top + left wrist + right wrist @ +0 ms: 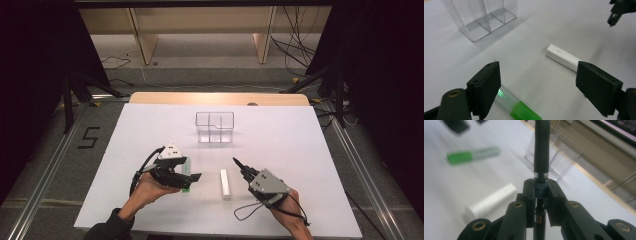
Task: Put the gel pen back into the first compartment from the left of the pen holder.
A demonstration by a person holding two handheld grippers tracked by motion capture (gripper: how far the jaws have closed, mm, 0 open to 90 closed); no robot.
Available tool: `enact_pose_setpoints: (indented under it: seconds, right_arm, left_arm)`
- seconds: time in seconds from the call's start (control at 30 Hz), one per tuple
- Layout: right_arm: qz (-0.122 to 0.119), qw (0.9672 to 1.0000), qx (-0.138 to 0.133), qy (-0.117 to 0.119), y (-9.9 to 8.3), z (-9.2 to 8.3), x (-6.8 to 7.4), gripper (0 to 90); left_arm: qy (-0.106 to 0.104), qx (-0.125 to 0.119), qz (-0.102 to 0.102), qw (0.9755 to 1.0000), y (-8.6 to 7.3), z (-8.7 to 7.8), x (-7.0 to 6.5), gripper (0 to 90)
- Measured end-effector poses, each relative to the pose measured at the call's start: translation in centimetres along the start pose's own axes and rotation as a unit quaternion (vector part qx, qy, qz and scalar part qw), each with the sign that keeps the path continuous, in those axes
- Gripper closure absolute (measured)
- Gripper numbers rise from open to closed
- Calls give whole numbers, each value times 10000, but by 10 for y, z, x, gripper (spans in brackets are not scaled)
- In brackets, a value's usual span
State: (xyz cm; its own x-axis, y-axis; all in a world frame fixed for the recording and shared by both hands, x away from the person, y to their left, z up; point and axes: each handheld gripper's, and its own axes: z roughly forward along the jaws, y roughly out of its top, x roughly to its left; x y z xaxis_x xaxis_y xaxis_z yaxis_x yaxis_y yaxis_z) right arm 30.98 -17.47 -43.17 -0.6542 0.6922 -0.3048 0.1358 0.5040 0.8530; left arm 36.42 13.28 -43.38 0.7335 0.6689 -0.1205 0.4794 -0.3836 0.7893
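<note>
The black pen [541, 150] is clamped upright between the jaws of the right gripper [541, 192], at the centre of the right gripper view; its lower end is cut off by the bottom edge. In the high view it pokes toward the upper left from that gripper, low and right of centre. The left gripper [537, 82] stands wide with nothing held, and its near jaw hides part of the green marker [520, 110] on the desk [280, 130]. The white stick [562, 58] runs behind the far jaw. The clear box [484, 18] is cropped at the upper left.

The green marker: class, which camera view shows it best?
The right gripper view: the green marker lies whole, though blurred. In the left gripper view a jaw and the frame edge cut it off. In the high view the left gripper partly covers it.
</note>
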Motion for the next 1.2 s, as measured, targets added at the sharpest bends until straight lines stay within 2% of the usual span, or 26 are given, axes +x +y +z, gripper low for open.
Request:
enact_pose_setpoints:
  seconds: [0.07, 0.13, 0.23, 0.3, 0.43, 0.53, 0.7, 0.83, 0.97, 1.1, 1.2]
  right_arm:
    - [445, 9986, -164, 230, 4, 3, -7, 795]
    - [866, 9947, -319, 457, 8, 6, -12, 795]
    - [1440, 9861, -463, 692, 11, 11, -20, 795]
    - [1692, 9811, -532, 777, 13, 15, -26, 795]
    - [1936, 9758, -599, 825, 13, 24, -30, 795]
    - [2179, 9697, -625, 914, 14, 31, -32, 795]
    - [2432, 9628, -697, 945, 19, 42, -36, 795]
    - [2476, 9612, -771, 942, 29, 51, -39, 794]
    - [2460, 9616, -807, 908, 40, 61, -41, 795]
    - [2573, 9582, -832, 930, 49, 71, -45, 795]
    - [2610, 9573, -837, 921, 56, 79, -48, 795]
  left_arm:
    - [84, -62, -67, 9999, -7, 0, 1, 189]
    - [150, -104, -134, 9997, -14, 0, 3, 182]
    - [205, -183, -212, 9994, -21, -1, 4, 175]
    - [226, -227, -252, 9992, -23, -2, 4, 174]
    - [283, -344, -380, 9983, -27, -4, 5, 170]
    - [321, -310, -440, 9980, -30, -5, 5, 166]
    - [484, -278, -542, 9970, -35, -3, 4, 161]
    - [523, -254, -626, 9963, -37, -2, 2, 158]
    - [532, -248, -648, 9962, -39, 0, -2, 157]
    - [474, -286, -713, 9959, -40, -1, -4, 156]
    - [494, -277, -753, 9956, -42, 0, -6, 155]
